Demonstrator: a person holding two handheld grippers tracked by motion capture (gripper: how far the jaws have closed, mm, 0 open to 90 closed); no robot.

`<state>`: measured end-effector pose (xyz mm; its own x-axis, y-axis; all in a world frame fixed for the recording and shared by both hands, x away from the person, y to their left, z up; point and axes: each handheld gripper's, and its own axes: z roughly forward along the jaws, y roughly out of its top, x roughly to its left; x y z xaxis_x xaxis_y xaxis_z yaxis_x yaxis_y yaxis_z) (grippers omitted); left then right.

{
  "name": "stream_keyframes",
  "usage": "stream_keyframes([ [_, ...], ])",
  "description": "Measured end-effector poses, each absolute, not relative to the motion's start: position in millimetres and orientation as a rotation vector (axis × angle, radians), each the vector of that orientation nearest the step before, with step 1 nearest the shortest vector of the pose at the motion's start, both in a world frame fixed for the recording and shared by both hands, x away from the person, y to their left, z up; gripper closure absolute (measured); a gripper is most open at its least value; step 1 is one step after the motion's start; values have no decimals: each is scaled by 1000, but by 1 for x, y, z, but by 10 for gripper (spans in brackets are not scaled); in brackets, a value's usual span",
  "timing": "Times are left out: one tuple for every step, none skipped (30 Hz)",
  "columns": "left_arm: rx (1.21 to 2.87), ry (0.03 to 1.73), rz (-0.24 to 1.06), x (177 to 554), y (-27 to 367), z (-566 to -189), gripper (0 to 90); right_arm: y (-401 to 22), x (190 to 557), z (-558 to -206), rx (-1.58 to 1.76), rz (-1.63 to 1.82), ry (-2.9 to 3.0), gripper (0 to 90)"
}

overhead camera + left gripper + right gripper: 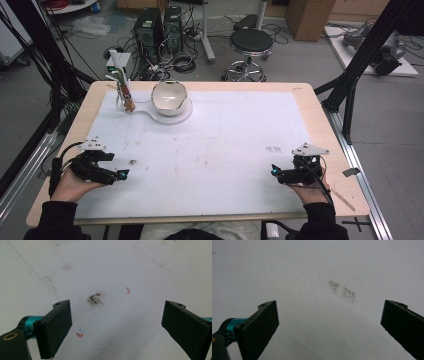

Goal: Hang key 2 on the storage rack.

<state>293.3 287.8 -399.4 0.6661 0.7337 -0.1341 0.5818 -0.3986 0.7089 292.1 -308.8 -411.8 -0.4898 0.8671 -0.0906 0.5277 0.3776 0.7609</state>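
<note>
A white bowl [169, 97] with a brown rim lies tipped on a white base at the far left of the white sheet [210, 145]. Beside it, further left, stands a small brown-tipped tool [125, 95] on a stand. My left gripper [122, 174] rests near the table's front left, held by a hand, jaws open over a dark smudge [95, 299] with nothing between them. My right gripper [274, 170] rests at the front right, jaws wide open above grey speckled marks [342, 291], nothing held.
A wooden table edge [310, 87] frames the white sheet. Black frame legs [350, 95] rise at the right and left. Behind the table are a round stool [251, 42], computer towers [157, 27] and cables on the floor.
</note>
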Motion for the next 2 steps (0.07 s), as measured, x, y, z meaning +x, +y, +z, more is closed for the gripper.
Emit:
stream_keyframes([
  [2114, 1014, 259, 293, 288, -399, 98, -309, 292, -411, 1190, 934, 2158, 7],
  [2110, 1016, 268, 293, 289, -399, 98, -310, 292, -411, 1188, 935, 2157, 7],
])
